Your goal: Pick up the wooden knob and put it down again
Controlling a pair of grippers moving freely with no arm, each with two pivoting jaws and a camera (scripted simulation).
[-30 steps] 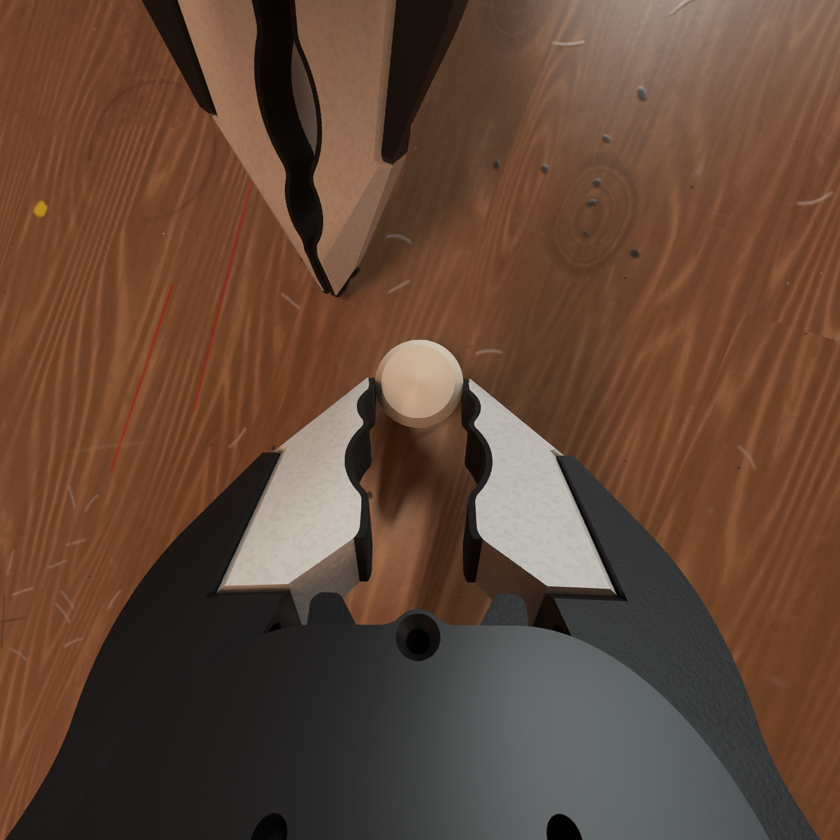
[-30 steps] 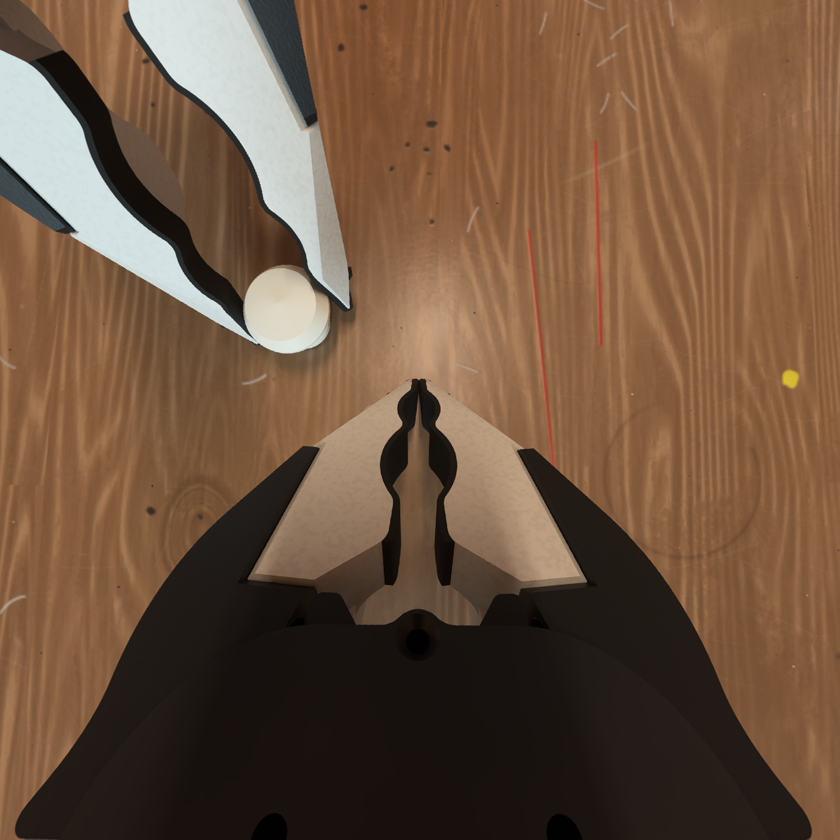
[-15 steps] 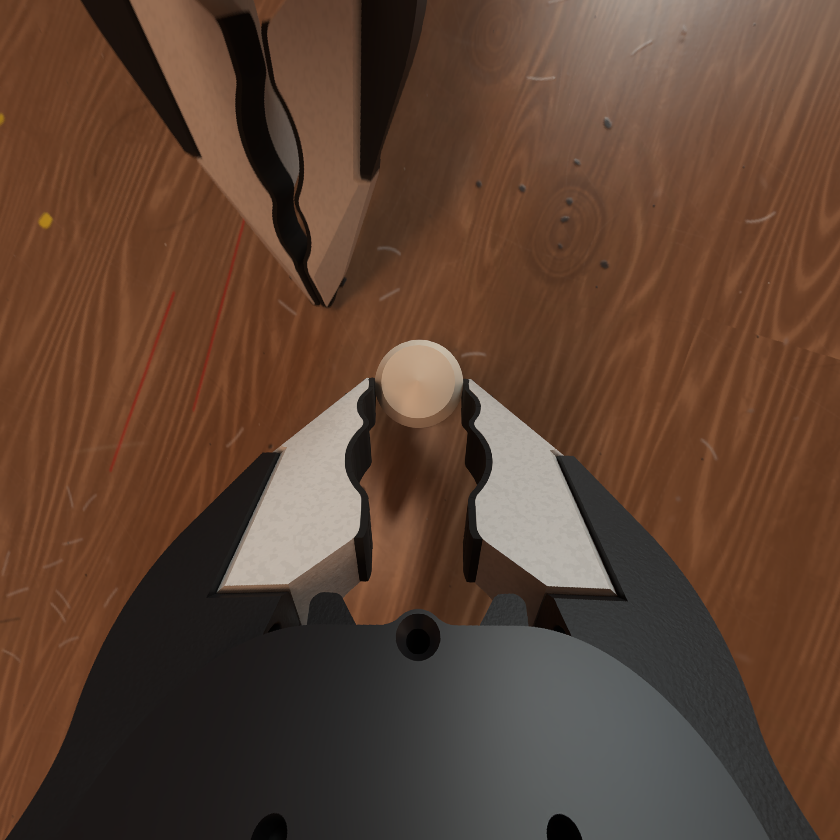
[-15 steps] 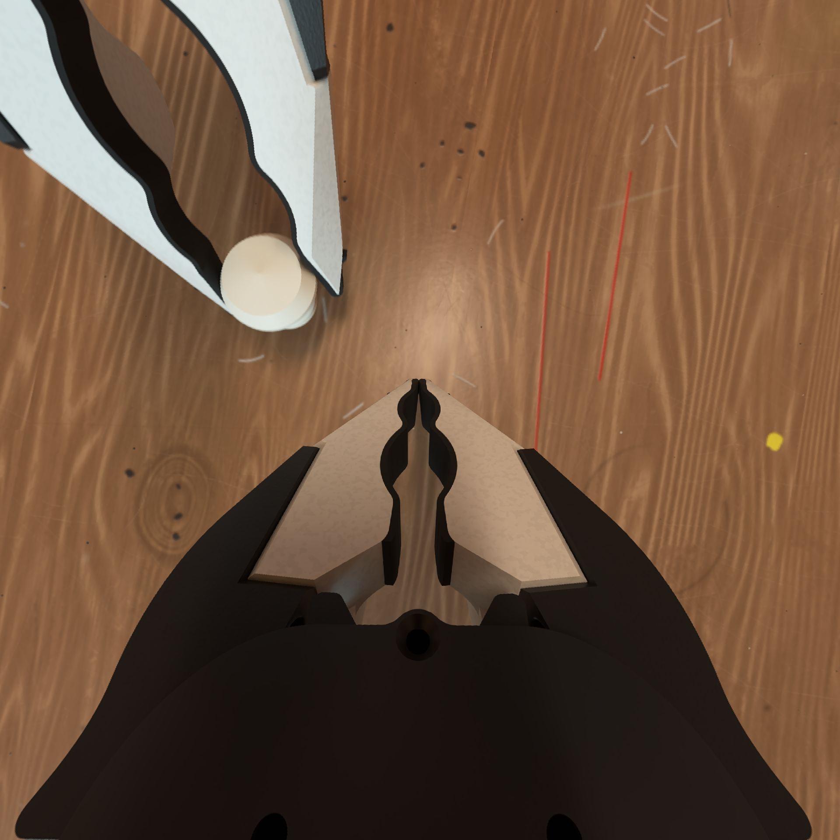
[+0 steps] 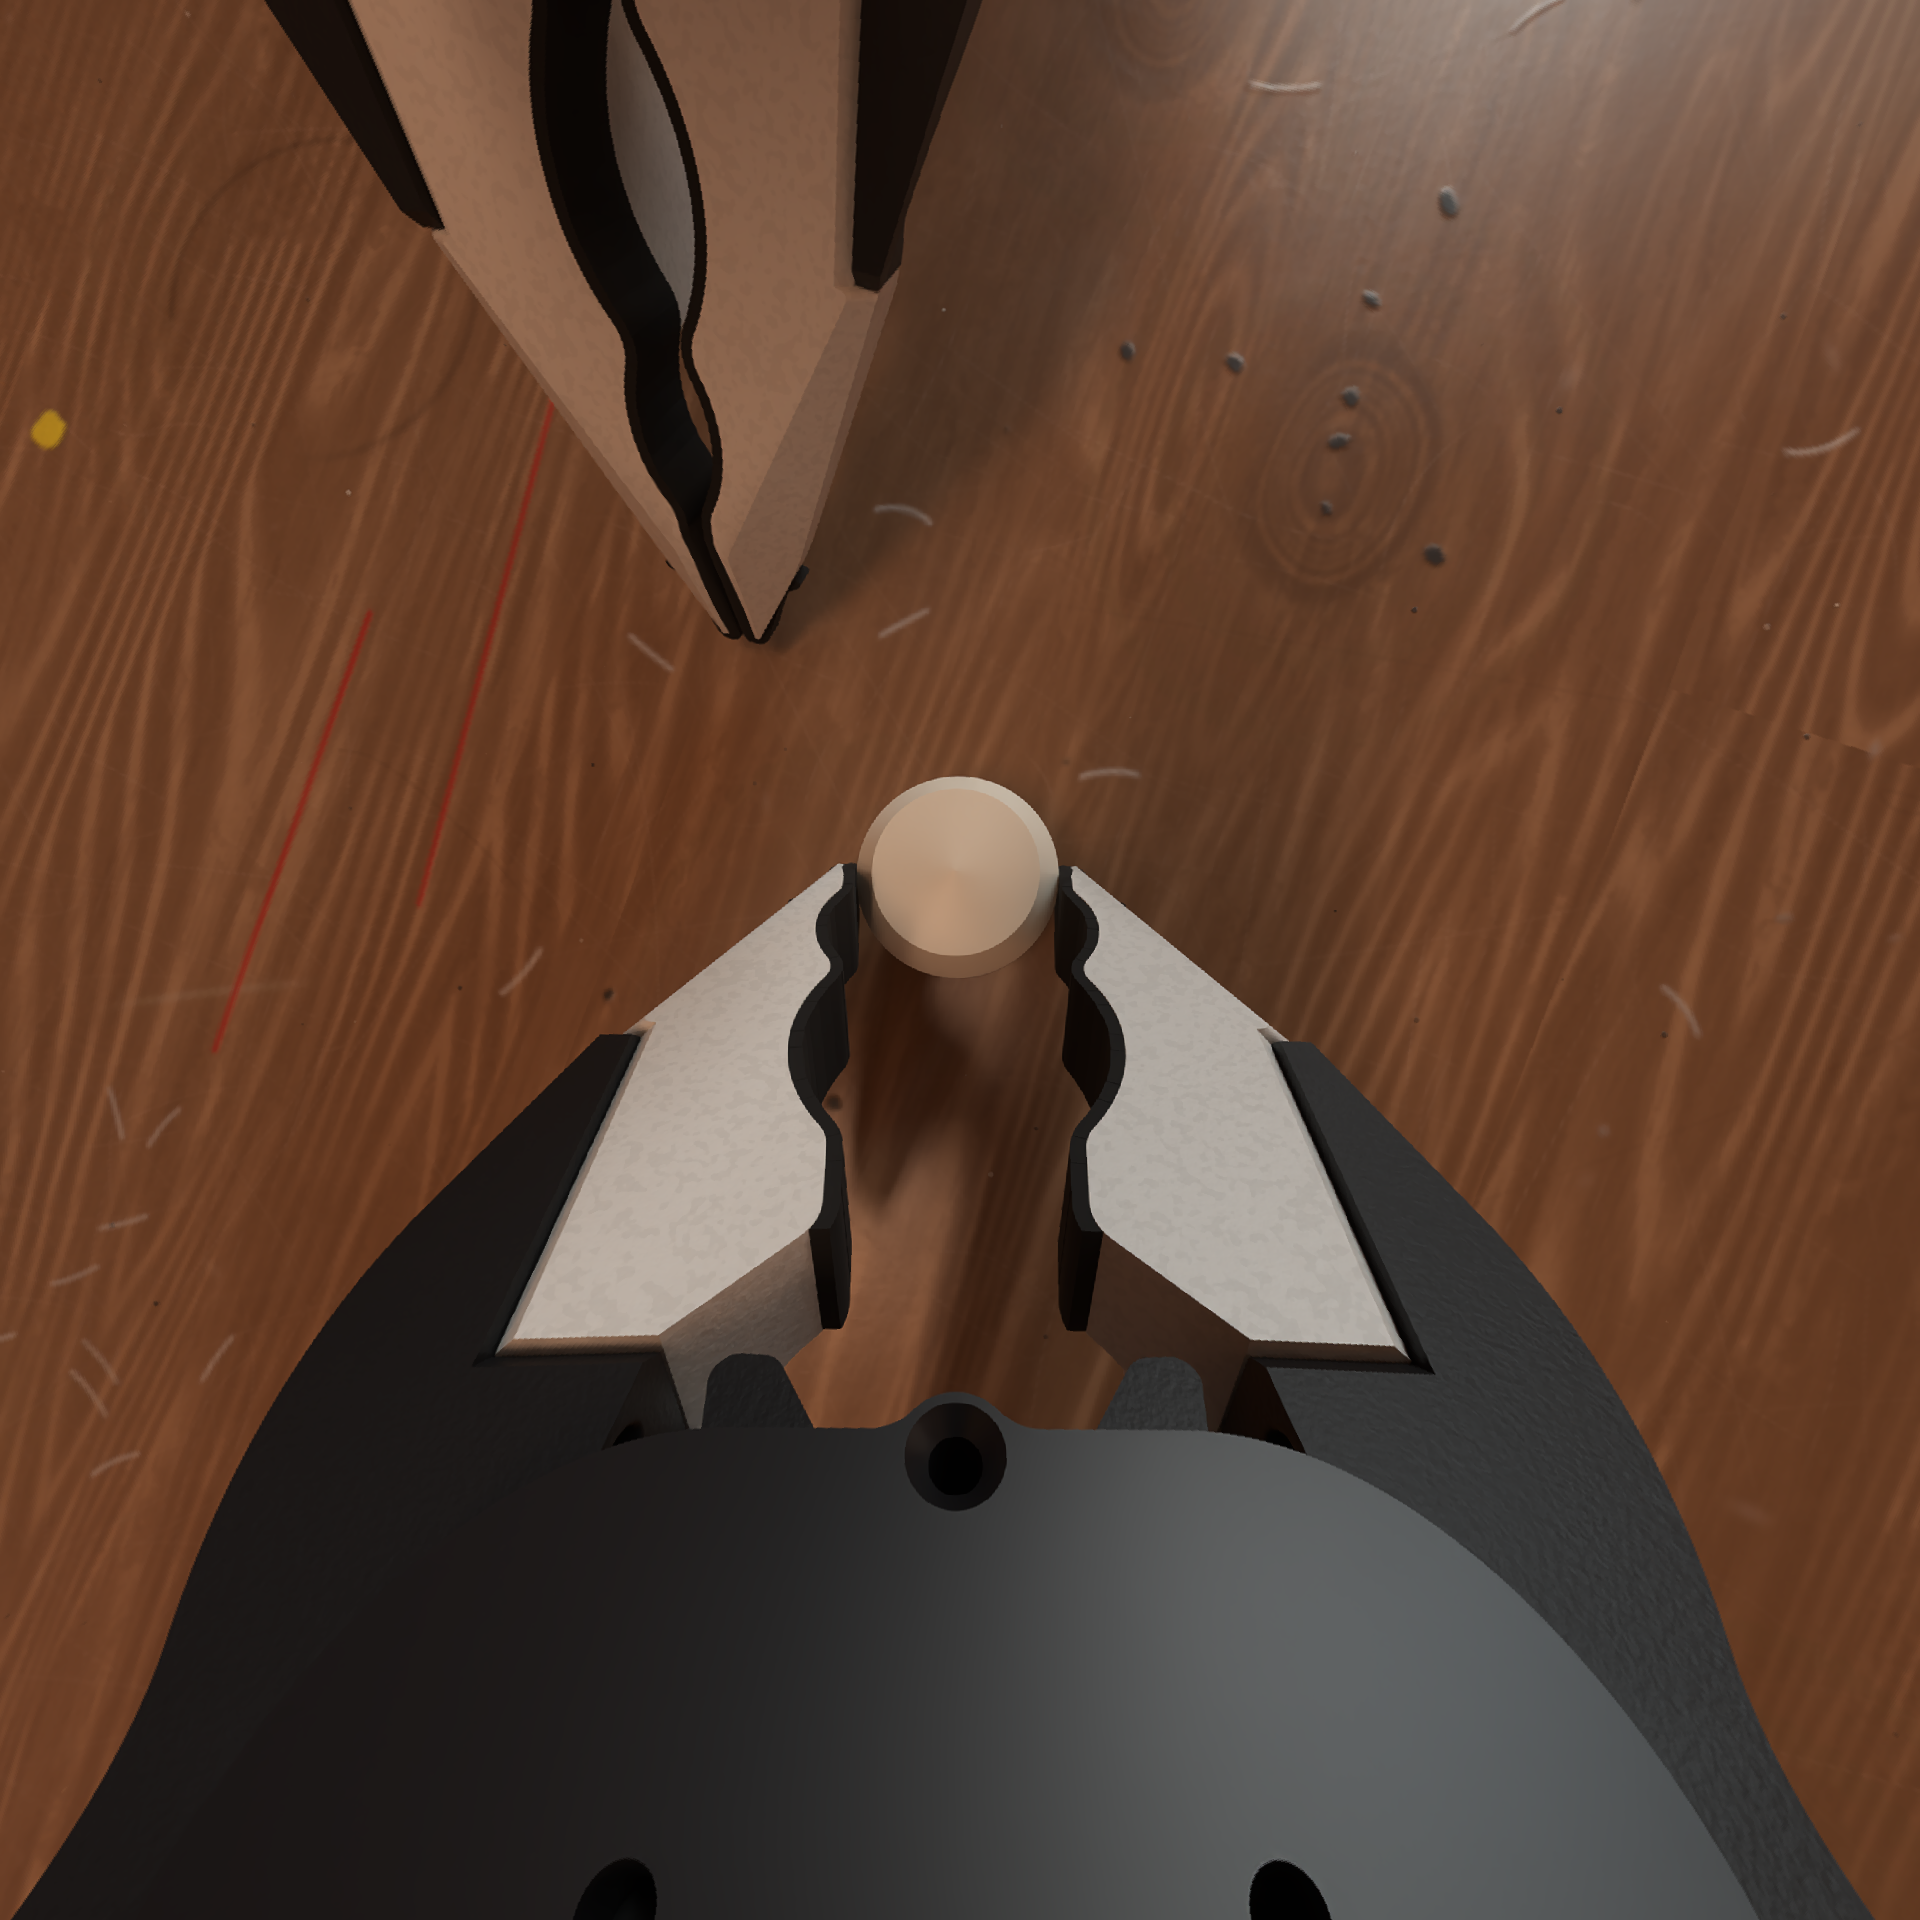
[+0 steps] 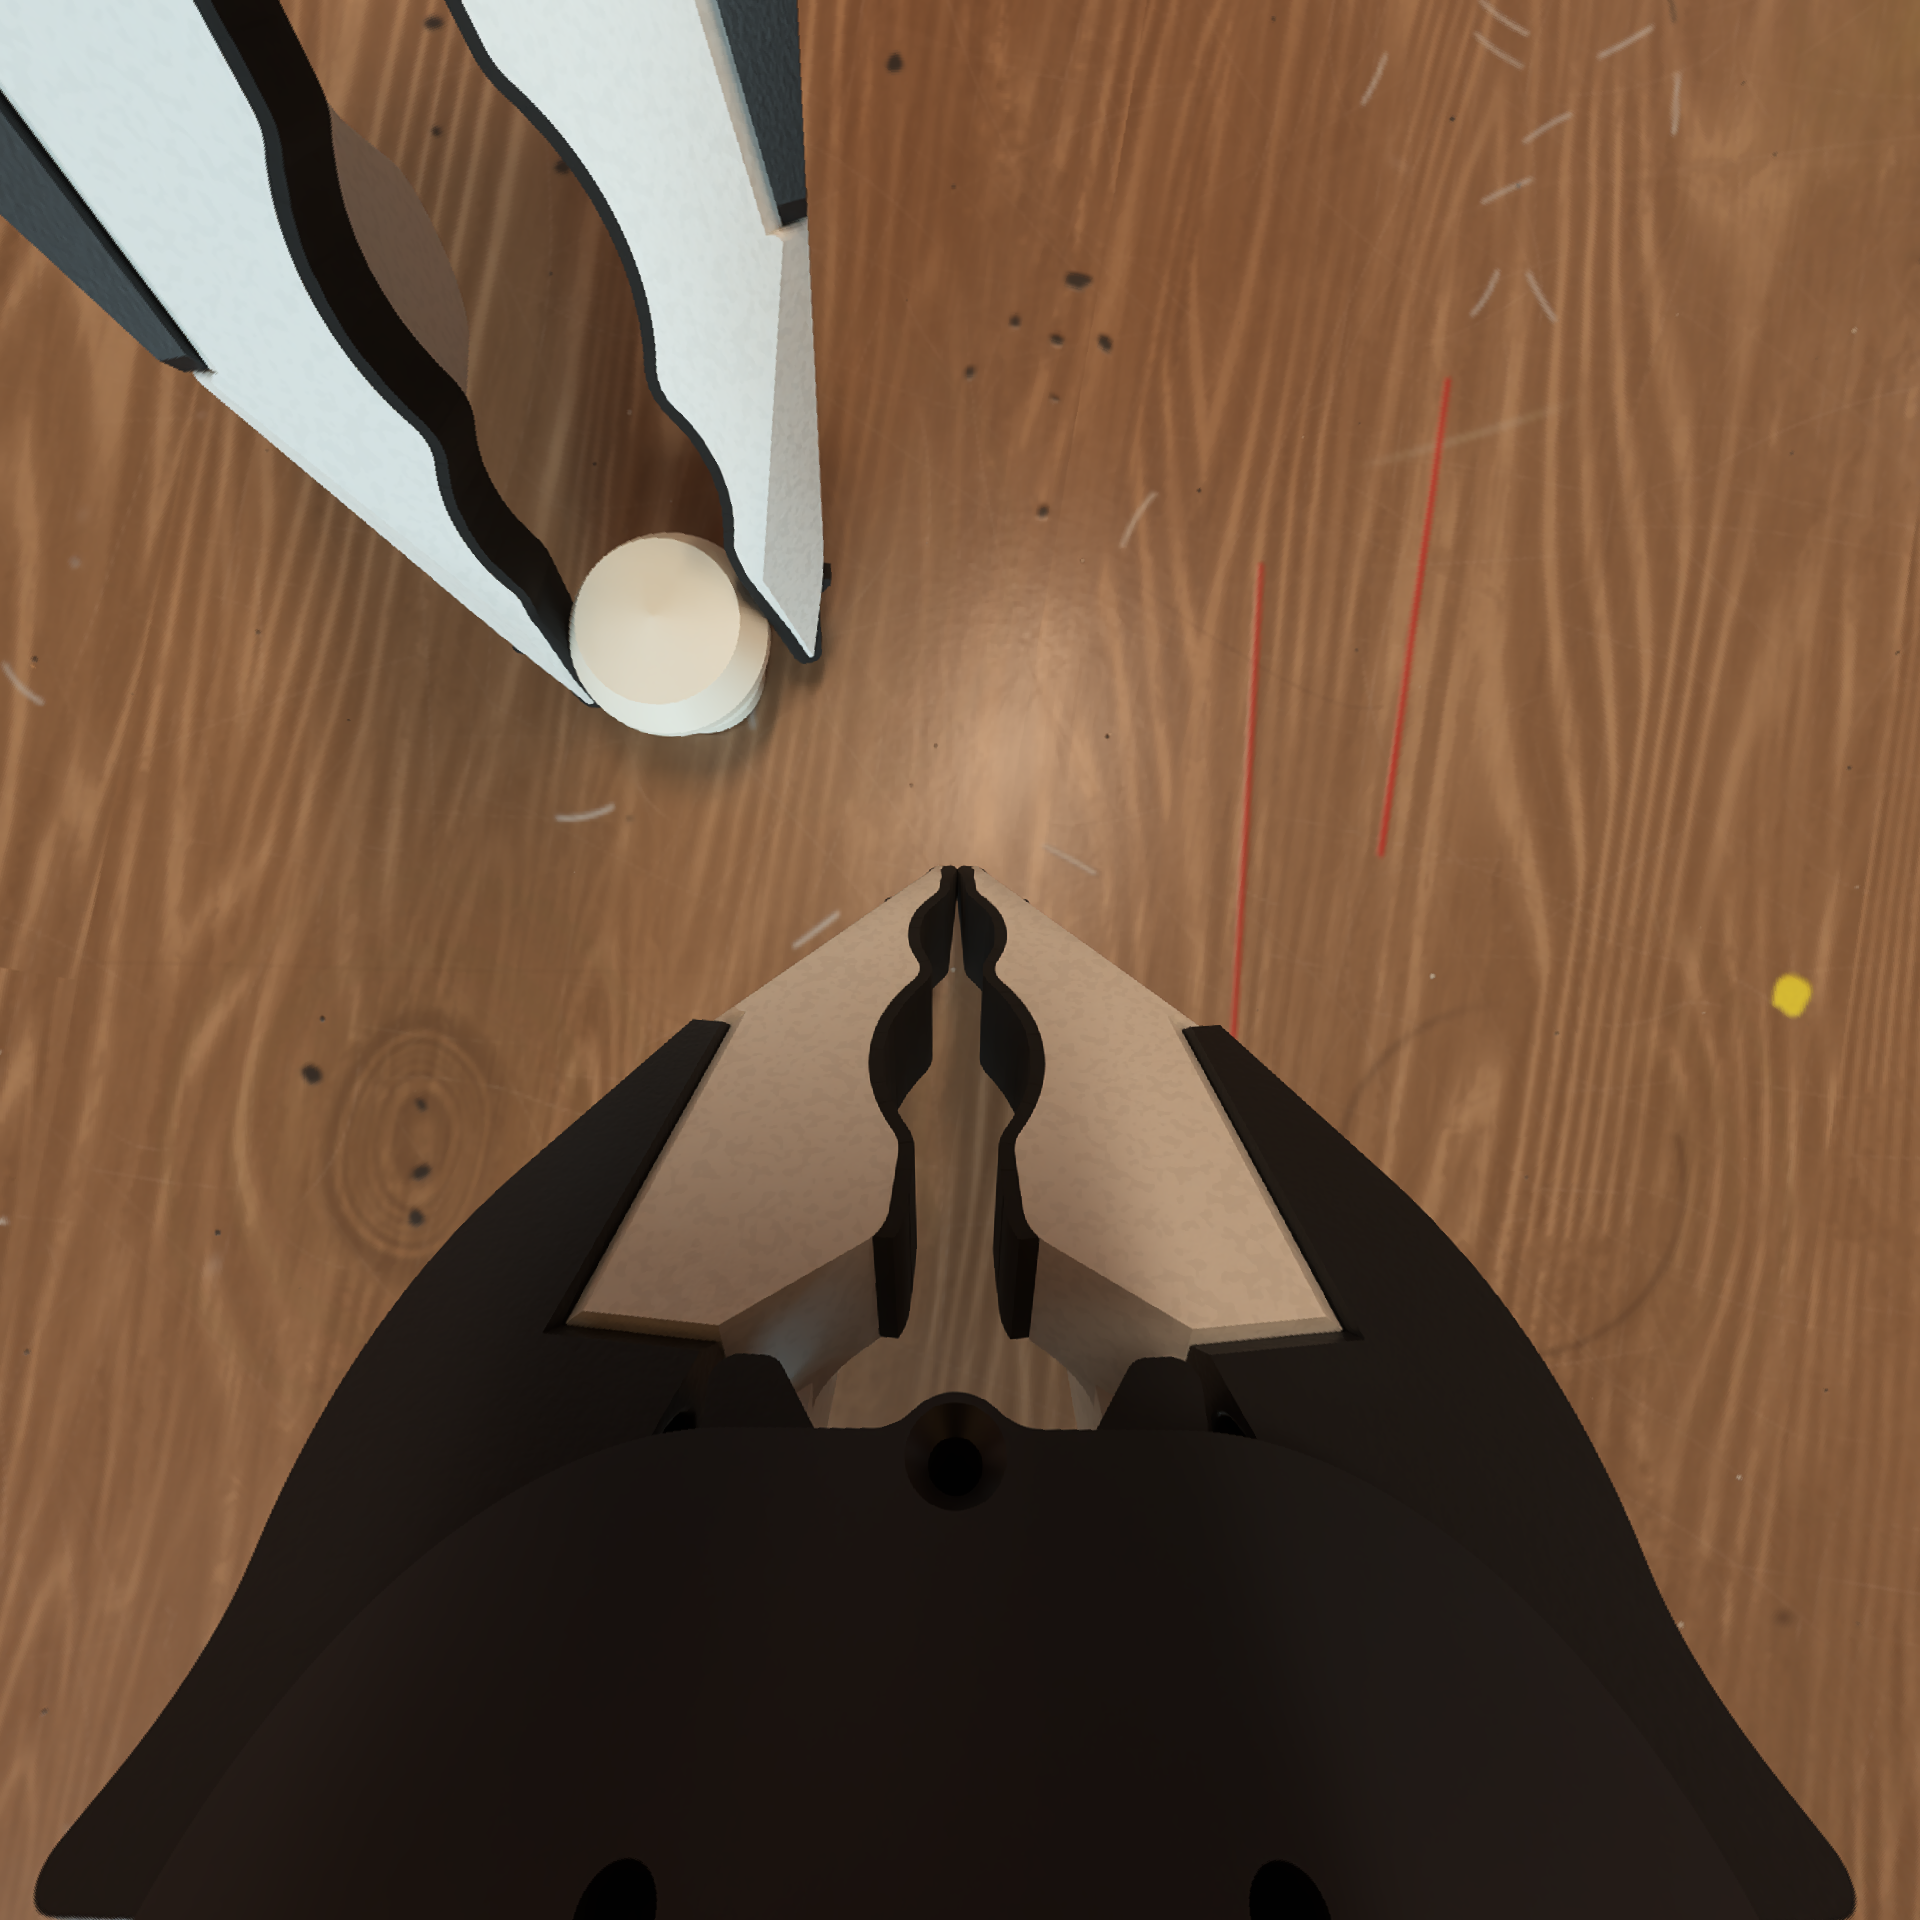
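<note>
The wooden knob (image 5: 956, 902), a pale round knob seen from above, sits between the tips of my left gripper (image 5: 956, 883), which is shut on it. It is held close to the wooden tabletop (image 5: 1455, 935); I cannot tell whether it touches. In the right wrist view the knob (image 6: 665, 634) shows at upper left, clamped between the left gripper's white fingers (image 6: 727, 436). My right gripper (image 6: 956, 875) is shut and empty, a short way from the knob. It also shows in the left wrist view (image 5: 753, 623), pointing down just beyond the knob.
The brown tabletop carries two thin red lines (image 5: 457, 707), a small yellow speck (image 5: 48, 428), a dark knot ring (image 5: 1351, 478) and faint scratches. Nothing else stands on it.
The table grain shrank half a second ago and is larger again now: my left gripper rose a little with the knob and came back down. The right gripper shifted slightly and stays shut.
</note>
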